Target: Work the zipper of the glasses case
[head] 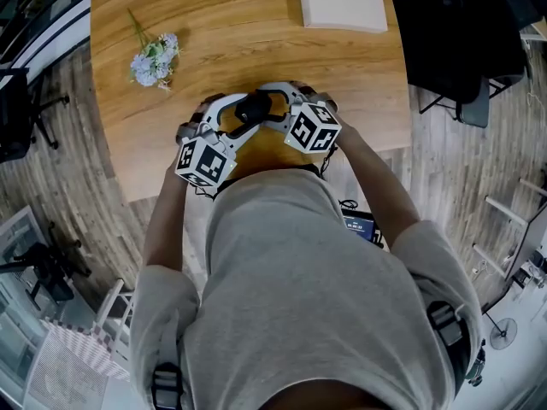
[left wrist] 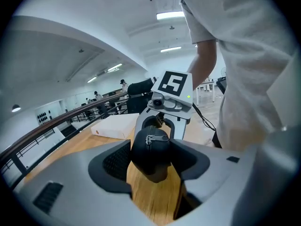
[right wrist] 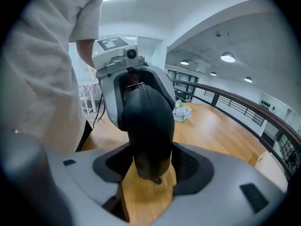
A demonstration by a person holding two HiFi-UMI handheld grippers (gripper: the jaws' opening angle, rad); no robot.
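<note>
At the lower middle of the head view, over the near edge of a round wooden table (head: pixel 256 41), the two grippers meet nose to nose. The black glasses case (head: pixel 254 108) spans the gap between them.

The left gripper (left wrist: pixel 151 160) reaches in from the lower left of that frame. Its own view shows the jaws clamped on one rounded end of the case, with both pads pressed against its sides. The case rides clear of the wood beneath. A small metal zipper pull (left wrist: pixel 149 139) sits on top of that end, at the centre of the frame.

The right gripper (right wrist: pixel 151 166) enters from the right. In its view the jaws stand wide apart with the other end of the case between them, and the zipper line (right wrist: pixel 146 100) runs up the middle of the frame. Its pads lie close against the case, though they seem not to be squeezing it.

Toward the upper left of the head view lies a small bunch of pale flowers (head: pixel 154 58). A flat white box (head: pixel 342 2) sits at the top edge. The person's grey shirt (head: pixel 299 297) fills the lower half.
</note>
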